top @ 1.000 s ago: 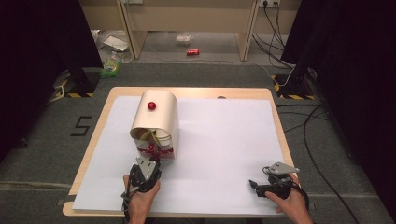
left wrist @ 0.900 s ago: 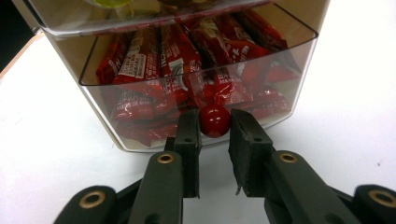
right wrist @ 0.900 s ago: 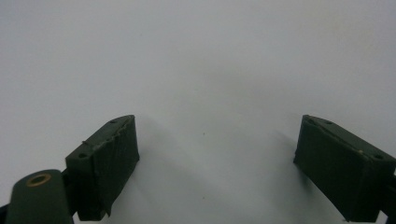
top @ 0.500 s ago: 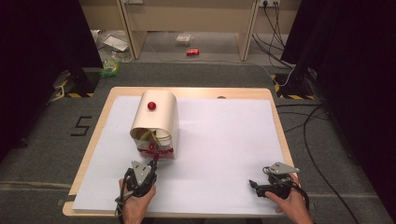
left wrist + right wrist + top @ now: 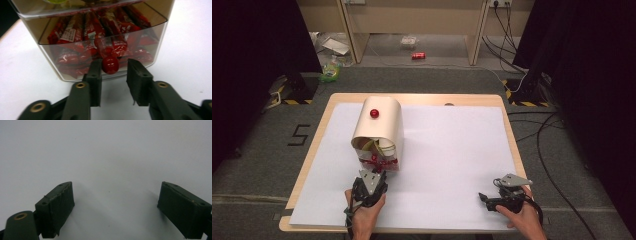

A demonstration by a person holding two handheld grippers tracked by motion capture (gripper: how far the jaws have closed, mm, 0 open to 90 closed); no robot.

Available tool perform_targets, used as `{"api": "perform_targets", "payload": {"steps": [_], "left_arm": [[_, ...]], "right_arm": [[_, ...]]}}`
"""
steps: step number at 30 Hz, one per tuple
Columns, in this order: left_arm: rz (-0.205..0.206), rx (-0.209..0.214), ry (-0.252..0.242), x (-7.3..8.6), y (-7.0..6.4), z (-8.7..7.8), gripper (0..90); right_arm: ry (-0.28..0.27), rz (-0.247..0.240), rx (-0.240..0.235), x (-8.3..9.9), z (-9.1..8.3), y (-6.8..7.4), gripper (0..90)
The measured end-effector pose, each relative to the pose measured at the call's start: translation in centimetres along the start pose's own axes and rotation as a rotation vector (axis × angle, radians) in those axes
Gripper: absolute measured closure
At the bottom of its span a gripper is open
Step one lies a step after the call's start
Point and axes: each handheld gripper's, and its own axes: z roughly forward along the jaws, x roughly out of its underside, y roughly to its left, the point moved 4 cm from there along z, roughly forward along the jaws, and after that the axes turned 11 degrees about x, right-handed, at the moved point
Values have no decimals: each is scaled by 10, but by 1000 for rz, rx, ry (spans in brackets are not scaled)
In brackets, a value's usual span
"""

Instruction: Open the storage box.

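Lining up my left gripper [image 5: 113, 71] on the small red round knob [image 5: 110, 64] of the clear plastic drawer [image 5: 100, 53], I see its jaws apart, one on each side of the knob; the left jaw looks close to touching it, the right one stands clear. The drawer sits at the bottom of the cream, round-topped cabinet [image 5: 378, 125], at about 9 o'clock on the white-covered worktop [image 5: 452, 150], and it is packed with red-wrapped snack bars [image 5: 90, 35]. A second red knob [image 5: 374, 113] shows on the cabinet's top.

My right gripper [image 5: 486, 199] rests at about 5 o'clock, well apart from the cabinet, its jaws wide apart over bare white surface and holding nothing.

My worry is the grip: the knob is small and glossy, so closing off-centre could let it squirt out. Since nothing braces the cabinet, I judge that a hard pull may drag the whole thing toward me rather than slide the drawer.
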Motion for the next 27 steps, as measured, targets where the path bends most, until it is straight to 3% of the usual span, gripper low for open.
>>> {"api": "perform_targets", "payload": {"steps": [2, 3, 9, 15, 27], "left_arm": [[7, -13, -4, 0, 0, 0, 673], [14, -25, -6, 1, 1, 0, 723], [45, -51, -6, 2, -2, 0, 734], [57, -31, -6, 5, -2, -4, 734], [30, 18, -9, 12, -4, -22, 732]], "right_arm": [[0, 0, 0, 0, 0, 0, 136], [0, 0, 0, 0, 0, 0, 136], [0, 0, 0, 0, 0, 0, 136], [0, 0, 0, 0, 0, 0, 136], [0, 0, 0, 0, 0, 0, 136]]}}
